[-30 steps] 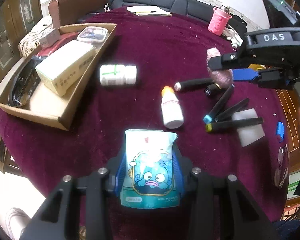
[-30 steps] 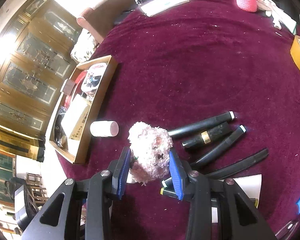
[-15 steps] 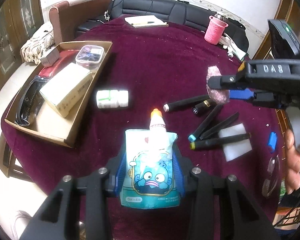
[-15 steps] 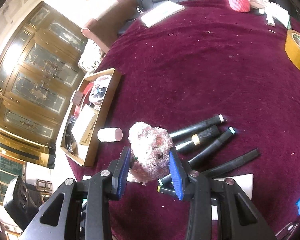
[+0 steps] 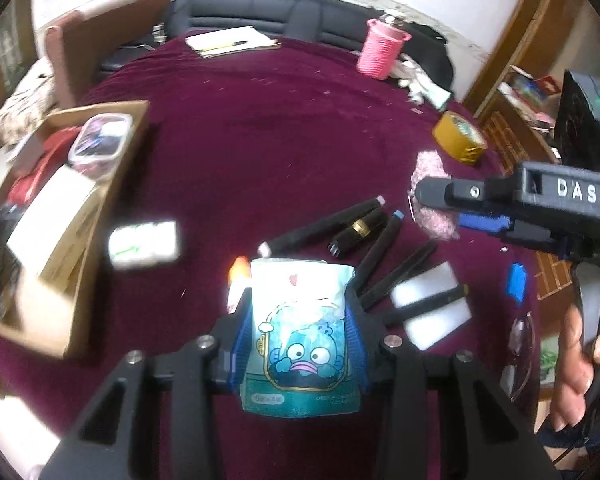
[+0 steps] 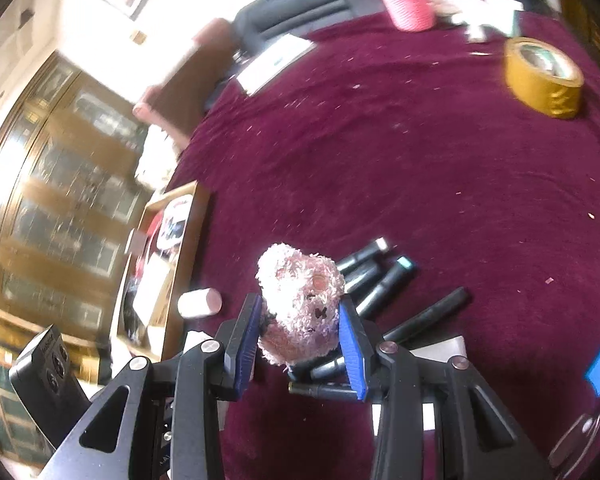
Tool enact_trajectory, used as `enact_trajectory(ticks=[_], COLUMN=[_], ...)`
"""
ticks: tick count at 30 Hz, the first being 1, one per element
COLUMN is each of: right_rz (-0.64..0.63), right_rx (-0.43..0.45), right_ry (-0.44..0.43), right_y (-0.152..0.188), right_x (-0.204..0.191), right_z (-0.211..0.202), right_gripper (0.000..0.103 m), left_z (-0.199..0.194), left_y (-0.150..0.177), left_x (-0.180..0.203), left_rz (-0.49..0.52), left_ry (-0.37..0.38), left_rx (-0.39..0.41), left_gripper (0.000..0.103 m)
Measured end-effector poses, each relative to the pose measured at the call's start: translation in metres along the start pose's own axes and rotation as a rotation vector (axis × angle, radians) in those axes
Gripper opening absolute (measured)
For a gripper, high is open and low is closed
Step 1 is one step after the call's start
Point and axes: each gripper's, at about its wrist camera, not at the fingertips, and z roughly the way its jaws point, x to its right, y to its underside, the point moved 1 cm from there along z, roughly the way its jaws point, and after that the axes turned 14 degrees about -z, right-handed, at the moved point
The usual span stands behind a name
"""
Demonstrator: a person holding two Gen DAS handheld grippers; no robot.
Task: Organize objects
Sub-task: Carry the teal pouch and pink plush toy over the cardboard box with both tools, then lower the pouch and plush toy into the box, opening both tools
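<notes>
Left tool (image 5: 298,332) grips pouch (image 5: 300,336) above markers (image 5: 380,248).

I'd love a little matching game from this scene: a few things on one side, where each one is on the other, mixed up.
Things:
1. cartoon tissue pack
2. fuzzy pink toy
3. clear lidded container
4. roll of yellow tape

Places:
A. in the cardboard box
B. on the maroon tablecloth, untouched
C. clamped in the left gripper
D. clamped in the right gripper

Pairs: 1-C, 2-D, 3-A, 4-B
</notes>
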Motion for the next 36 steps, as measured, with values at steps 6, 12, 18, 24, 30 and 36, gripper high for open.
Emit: enact_trajectory(ticks=[6, 12, 18, 24, 30, 36], right_rz=[0.034, 0.017, -0.069, -0.161, -0.239, -0.298], right_rx=[0.029, 0.018, -0.001, -0.022, -0.049, -0.1], right_ry=[0.052, 0.057, 0.066, 0.055, 0.035, 0.025], right_y=[-0.009, -0.013, -0.021, -0.03, -0.048, -0.067], right_x=[-0.031, -0.073, -0.121, -0.169, -0.211, -0.245], right_z=[0.003, 0.02, 0.037, 0.062, 0.099, 0.145], right_gripper=[0.041, 0.041, 0.042, 0.042, 0.042, 0.042], left_z=[-0.007, -0.032, -0.064, -0.073, -0.062, -0.052], left_y=[-0.027, -0.06, -0.075, -0.072, -0.067, -0.066], left_x=[-0.026, -0.082, -0.131, -0.198, -0.249, -0.261], left_rz=[0.048, -0.022, -0.026, -0.123, -0.204, -0.19], left_ry=[0.076, 0.151, 0.156, 0.121, 0.09, 0.076], left_rx=[-0.015, 0.013, 0.085, 0.102, 0.072, 0.065], left_gripper=[0.04, 0.04, 0.041, 0.041, 0.041, 0.041])
